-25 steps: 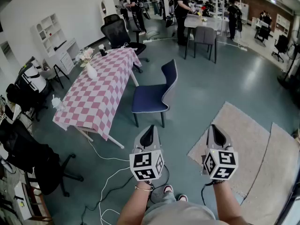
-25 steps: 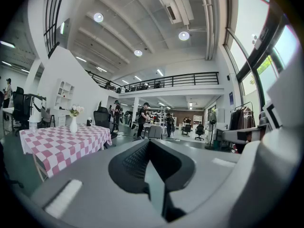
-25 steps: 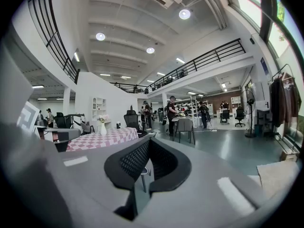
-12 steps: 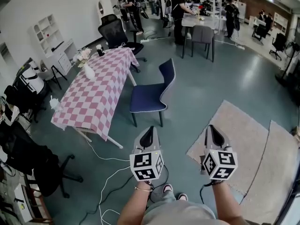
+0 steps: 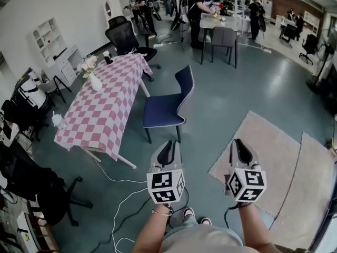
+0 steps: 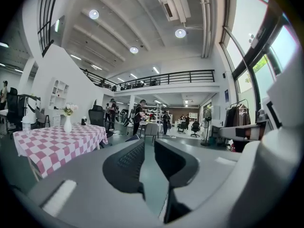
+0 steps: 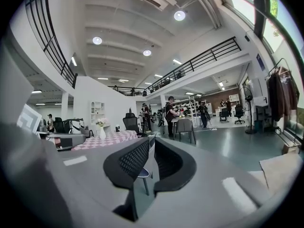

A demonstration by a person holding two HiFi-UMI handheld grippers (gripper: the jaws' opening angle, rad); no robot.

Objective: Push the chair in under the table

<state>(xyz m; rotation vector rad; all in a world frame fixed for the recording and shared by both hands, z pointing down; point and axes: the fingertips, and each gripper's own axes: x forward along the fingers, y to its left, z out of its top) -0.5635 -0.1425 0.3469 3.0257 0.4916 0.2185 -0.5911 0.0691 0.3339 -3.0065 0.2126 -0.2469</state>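
Left gripper (image 5: 168,144) and right gripper (image 5: 238,143) hold nothing, jaws just cracking open

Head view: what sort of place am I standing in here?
Probably a big open workshop or lab hall: people standing at a workbench, a black office chair, and a table in checked cloth on a smooth grey floor.

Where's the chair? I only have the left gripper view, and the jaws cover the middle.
Observer: In the head view the blue chair stands pulled out beside the checkered table, seat toward it, not under it.
Operator: What's on the floor to its right?
Observer: A light rug, apart from the chair.
Operator: And my other hand?
Observer: The right gripper has just been opening its jaws slightly, with nothing between them.
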